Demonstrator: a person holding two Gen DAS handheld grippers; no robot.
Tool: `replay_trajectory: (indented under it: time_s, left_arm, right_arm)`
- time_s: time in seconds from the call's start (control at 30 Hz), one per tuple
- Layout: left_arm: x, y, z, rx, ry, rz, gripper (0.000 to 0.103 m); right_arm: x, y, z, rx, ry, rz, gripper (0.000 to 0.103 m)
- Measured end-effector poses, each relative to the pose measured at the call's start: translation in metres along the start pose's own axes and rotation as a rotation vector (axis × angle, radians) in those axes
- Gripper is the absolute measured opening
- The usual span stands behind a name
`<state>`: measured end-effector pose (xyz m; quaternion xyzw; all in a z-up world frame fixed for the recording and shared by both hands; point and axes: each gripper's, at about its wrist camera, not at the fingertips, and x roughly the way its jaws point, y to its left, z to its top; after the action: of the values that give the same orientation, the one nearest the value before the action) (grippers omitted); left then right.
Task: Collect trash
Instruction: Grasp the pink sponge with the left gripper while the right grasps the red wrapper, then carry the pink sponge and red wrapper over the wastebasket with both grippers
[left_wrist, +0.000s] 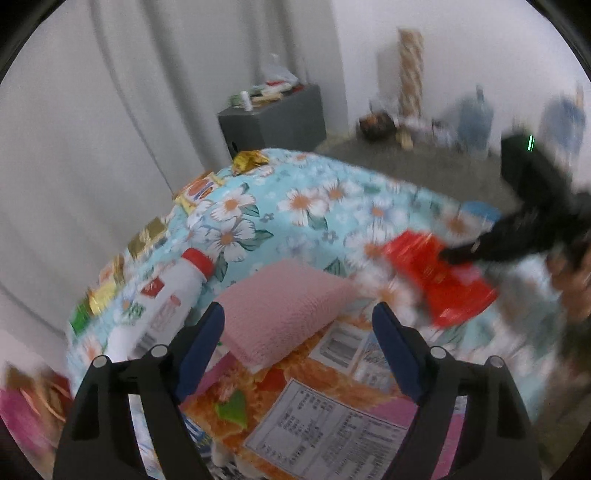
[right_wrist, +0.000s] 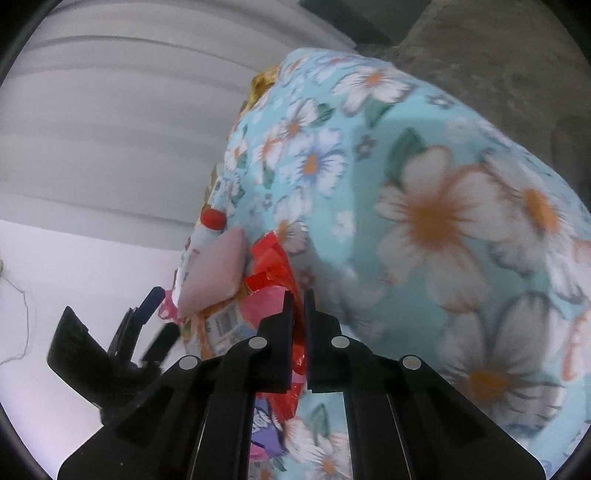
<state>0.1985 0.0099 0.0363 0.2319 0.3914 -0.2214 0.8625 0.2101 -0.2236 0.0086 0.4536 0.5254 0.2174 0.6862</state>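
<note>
My right gripper (right_wrist: 298, 306) is clenched on the red wrapper (right_wrist: 271, 266), which lies just right of the pink sponge (left_wrist: 282, 310) on the floral cloth (left_wrist: 314, 192). My left gripper (left_wrist: 297, 334) hangs released over that sponge. I worry the thin foil could tear or slip out, or cloth get pinched too.

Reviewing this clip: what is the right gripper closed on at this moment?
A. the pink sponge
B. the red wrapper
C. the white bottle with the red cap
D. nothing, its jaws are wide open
B: in the right wrist view the right gripper is pinched shut on the red wrapper, while the pink sponge and the white bottle lie untouched beside it.
</note>
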Motion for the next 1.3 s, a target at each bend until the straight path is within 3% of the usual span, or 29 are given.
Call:
replay_trajectory:
  time_s: [0.1, 0.23, 0.37, 0.5, 0.8, 0.93, 1.3]
  left_arm:
    - [0.022, -0.009, 0.001, 0.078, 0.070, 0.049, 0.080]
    - [0.050, -0.007, 0.003, 0.111, 0.141, 0.084, 0.080]
    - [0.062, 0.005, 0.006, 0.083, 0.172, 0.091, 0.080]
    - [0.068, 0.014, 0.012, 0.039, 0.176, 0.086, 0.070]
    - [0.056, 0.038, 0.018, -0.091, 0.123, 0.051, 0.044]
    - [0.047, 0.040, 0.018, -0.115, 0.084, 0.043, 0.039]
    - [0.004, 0.048, 0.023, -0.152, -0.068, 0.105, 0.036]
  right_arm:
    - [-0.001, -0.007, -0.001, 0.017, -0.005, 0.005, 0.004]
    - [-0.002, -0.009, -0.001, 0.023, -0.004, 0.009, 0.004]
    - [-0.006, -0.008, -0.002, 0.018, -0.006, 0.008, 0.004]
    - [-0.004, -0.007, -0.004, 0.015, -0.009, 0.004, 0.004]
    - [-0.007, -0.005, -0.006, 0.014, -0.015, 0.019, 0.004]
    - [-0.010, -0.001, -0.008, 0.008, -0.022, 0.031, 0.003]
    - [-0.021, 0.007, -0.014, 0.000, -0.056, 0.060, 0.002]
